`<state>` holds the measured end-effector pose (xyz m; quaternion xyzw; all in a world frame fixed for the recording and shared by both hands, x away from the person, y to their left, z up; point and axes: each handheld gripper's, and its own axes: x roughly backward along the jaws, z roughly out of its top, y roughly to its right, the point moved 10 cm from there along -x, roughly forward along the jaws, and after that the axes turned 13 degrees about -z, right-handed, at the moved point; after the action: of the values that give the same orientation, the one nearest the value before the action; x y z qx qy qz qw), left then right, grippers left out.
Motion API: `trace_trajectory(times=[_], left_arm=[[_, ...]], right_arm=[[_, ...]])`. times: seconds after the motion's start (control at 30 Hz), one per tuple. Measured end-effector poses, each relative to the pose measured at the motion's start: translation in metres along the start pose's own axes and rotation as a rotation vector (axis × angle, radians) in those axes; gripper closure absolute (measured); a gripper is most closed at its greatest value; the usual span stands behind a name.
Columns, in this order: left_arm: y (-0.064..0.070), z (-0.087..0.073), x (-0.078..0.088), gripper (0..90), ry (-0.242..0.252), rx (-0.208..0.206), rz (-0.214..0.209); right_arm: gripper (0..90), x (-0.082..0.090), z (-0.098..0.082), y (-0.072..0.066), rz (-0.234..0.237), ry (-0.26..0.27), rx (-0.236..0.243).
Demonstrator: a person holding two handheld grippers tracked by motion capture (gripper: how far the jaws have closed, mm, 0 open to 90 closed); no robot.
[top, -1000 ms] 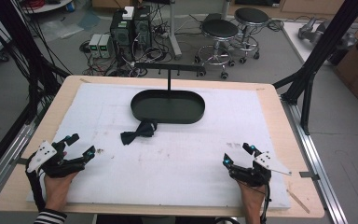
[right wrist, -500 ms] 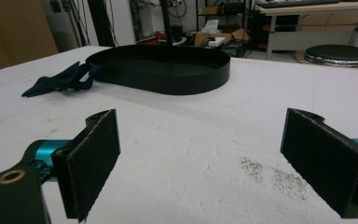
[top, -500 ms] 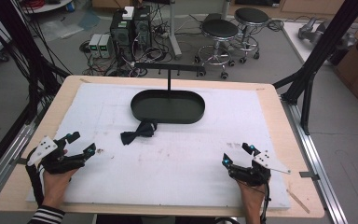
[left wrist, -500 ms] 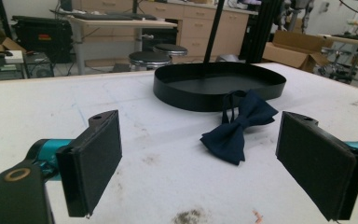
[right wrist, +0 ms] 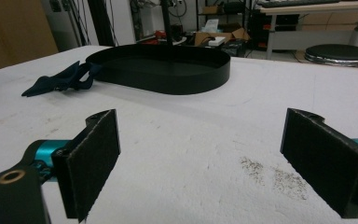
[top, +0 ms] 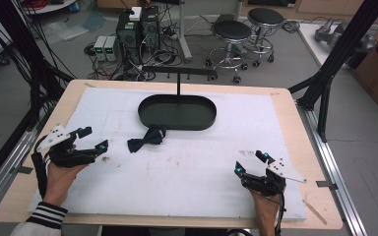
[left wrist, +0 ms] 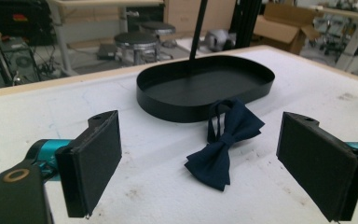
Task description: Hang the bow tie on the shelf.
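Observation:
A dark navy bow tie (top: 145,139) (left wrist: 225,143) (right wrist: 58,78) lies flat on the white mat, just in front of a black oval tray (top: 147,117) (left wrist: 154,100) (right wrist: 214,74) with an upright T-shaped stand. My left gripper (top: 93,138) (left wrist: 200,163) is open at the mat's left side, pointing at the bow tie, which lies a short way beyond its jaws. My right gripper (top: 251,162) (right wrist: 200,163) is open low at the front right, with nothing between its pads.
The white mat (top: 202,162) covers most of the wooden table (top: 302,142). Dark specks mark the mat near my right gripper (right wrist: 270,172). Stools (top: 231,34) and computer boxes (top: 138,27) stand on the floor beyond the far edge.
My left gripper has shifted a little forward and right, toward the bow tie. The right gripper has barely moved. Both stay open.

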<state>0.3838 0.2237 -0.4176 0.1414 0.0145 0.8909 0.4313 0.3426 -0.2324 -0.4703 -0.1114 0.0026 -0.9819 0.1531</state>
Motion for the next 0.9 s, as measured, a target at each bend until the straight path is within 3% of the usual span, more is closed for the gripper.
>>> trace_trajectory(times=[0.13, 0.27, 0.5, 0.63, 0.73, 0.9], left_arm=[[0.004, 0.008, -0.014, 14.3, -0.045, 0.030, -0.024], [0.005, 0.010, -0.022, 14.3, -0.081, 0.030, -0.032], [0.001, 0.010, -0.045, 14.3, -0.205, 0.104, -0.055], [0.000, 0.015, -0.059, 14.3, -0.263, 0.100, -0.067], [-0.002, 0.014, -0.065, 14.6, -0.280, 0.116, -0.071], [-0.009, 0.003, -0.080, 14.9, -0.351, 0.145, -0.076]], right_arm=[[10.8, 0.000, 0.000, 0.000, 0.001, 0.000, -0.005], [10.8, 0.000, 0.000, 0.000, 0.002, -0.003, -0.007], [10.8, 0.000, 0.000, 0.000, 0.002, -0.001, -0.007], [10.8, 0.000, 0.000, 0.000, 0.004, -0.003, -0.008], [10.8, 0.000, 0.000, 0.000, 0.004, -0.004, -0.009], [10.8, 0.000, 0.000, 0.000, 0.003, -0.006, -0.011]])
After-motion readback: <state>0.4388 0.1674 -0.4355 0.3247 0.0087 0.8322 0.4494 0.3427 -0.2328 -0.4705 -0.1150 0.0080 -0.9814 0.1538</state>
